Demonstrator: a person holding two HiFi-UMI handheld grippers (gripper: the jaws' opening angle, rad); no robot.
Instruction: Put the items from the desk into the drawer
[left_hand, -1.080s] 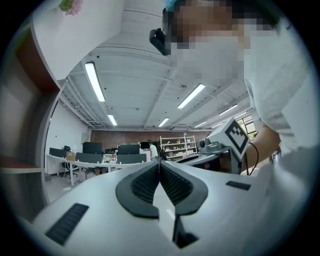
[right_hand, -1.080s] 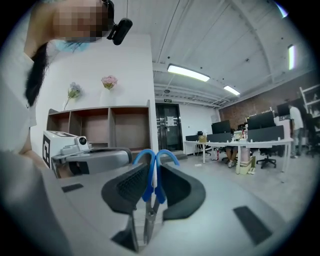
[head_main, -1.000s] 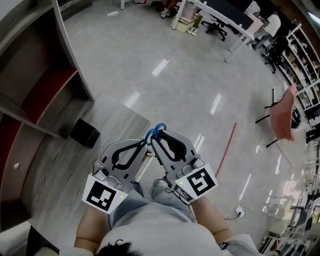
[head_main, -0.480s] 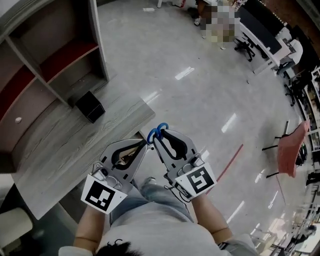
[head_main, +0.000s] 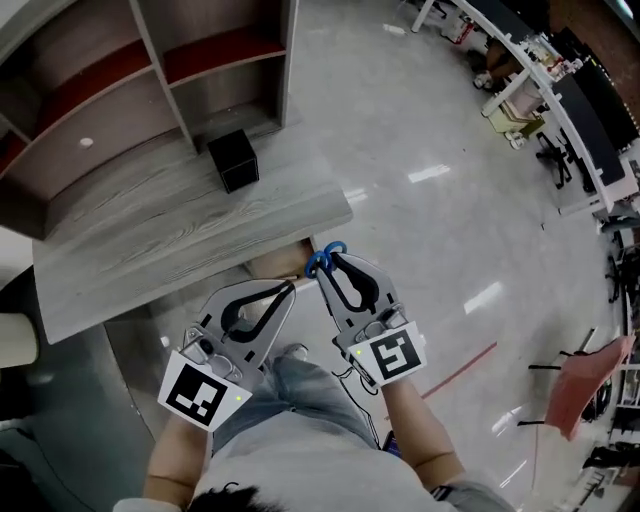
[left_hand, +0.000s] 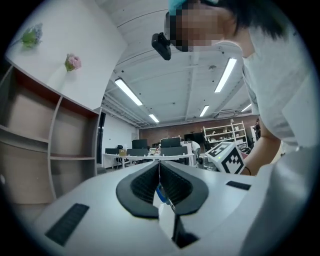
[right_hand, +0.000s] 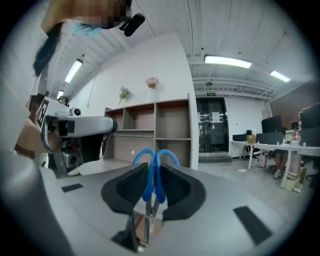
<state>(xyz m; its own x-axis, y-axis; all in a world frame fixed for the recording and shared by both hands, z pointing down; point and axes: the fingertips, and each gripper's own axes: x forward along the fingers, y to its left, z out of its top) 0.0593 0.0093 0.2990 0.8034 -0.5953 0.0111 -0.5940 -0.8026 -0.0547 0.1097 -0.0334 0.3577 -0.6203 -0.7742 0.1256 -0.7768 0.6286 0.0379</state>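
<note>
Desk (head_main: 150, 240) & shelf unit (head_main: 150, 60) have swung from the left edge of the head view up into its upper left since the earlier frame, so the desk's near edge now lies just ahead of both grippers, which sit side by side at lower centre as before. Far left: shelf compartments look bare. Black box (head_main: 232, 160) stands on the desk at its back, by the shelf foot, well apart from both grippers. Tan patch (head_main: 280, 265) shows just under the desk's near edge, poss. the drawer, can't tell. Left gripper (head_main: 288, 290) is near that edge, its fingers (left_hand: 142, 182) closed together w/ nothing clearly between them; a sliver of blue shows low in the gap, unclear what. Right gripper (head_main: 322, 272), just beside it, has its fingers (right_hand: 175, 187) clamped on the scissors (head_main: 325, 257), blue loops sticking out past the tips, blades pointing back toward the hand. Right of that: open floor, office desks, chairs. Risks, as I judge them: the grip sits on the handle shanks only, so the scissors could pivot or slip if the loops knock the desk edge on the way in; if the drawer isn't open enough, the left gripper has to open first to pull it, & working so close to the right one could bump the scissors loose.
</note>
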